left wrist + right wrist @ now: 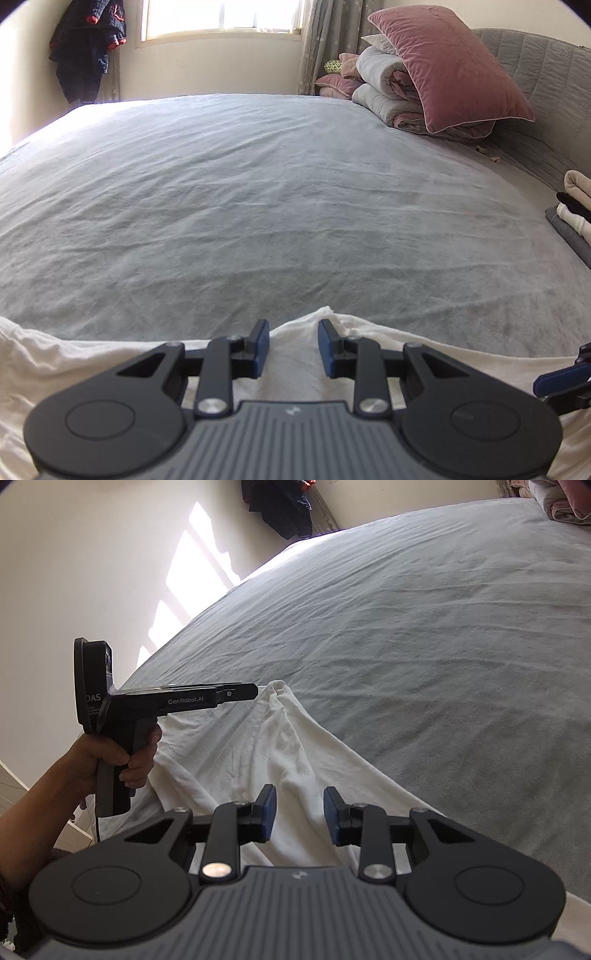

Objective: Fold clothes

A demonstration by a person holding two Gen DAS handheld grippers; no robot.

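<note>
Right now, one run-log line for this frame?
stage: fold start | white garment: crumpled, near edge of bed | left gripper: open over garment | right gripper: open over garment | folded stack: bed's right side

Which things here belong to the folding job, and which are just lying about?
Job: white garment; left tongs; right tongs; folded clothes stack.
Lying about: pink pillow; rolled quilt; dark hanging clothes.
</note>
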